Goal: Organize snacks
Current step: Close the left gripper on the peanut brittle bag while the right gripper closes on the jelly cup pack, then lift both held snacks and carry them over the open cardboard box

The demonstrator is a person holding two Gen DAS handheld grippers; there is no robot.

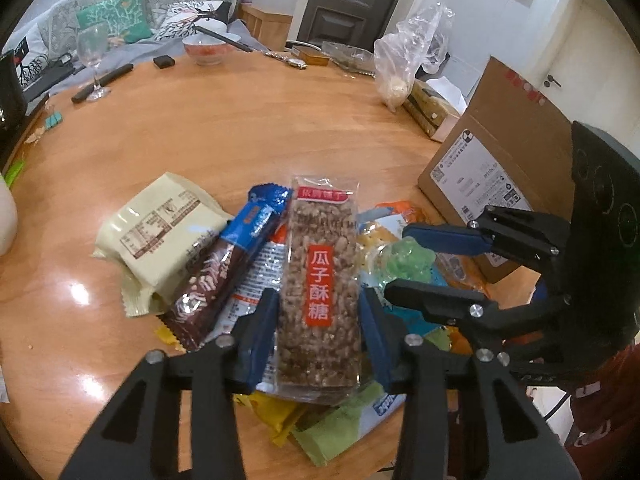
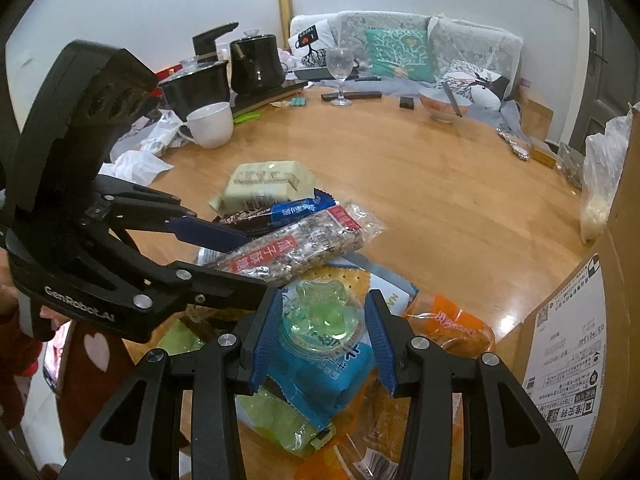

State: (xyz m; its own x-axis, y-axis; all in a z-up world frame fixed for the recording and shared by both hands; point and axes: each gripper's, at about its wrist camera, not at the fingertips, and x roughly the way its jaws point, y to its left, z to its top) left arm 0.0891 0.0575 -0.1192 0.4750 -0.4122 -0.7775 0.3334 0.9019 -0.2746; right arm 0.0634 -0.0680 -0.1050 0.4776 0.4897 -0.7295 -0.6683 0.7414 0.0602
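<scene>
**Grippers on two snacks over the pile**

Left gripper is clamped on a long clear-wrapped seed bar, its blue pads pressing both long sides; the bar sits on top of the snack pile on the wooden counter. The right gripper has its pads around a green jelly cup, close on both sides, though whether they press it I cannot tell. Beside the bar lie a blue-and-brown wrapped bar and a cream packet; an orange packet lies just right of the jelly cup. A cardboard box stands at the counter's right edge. Farther back are a wine glass, a bowl and a white mug.
</scene>
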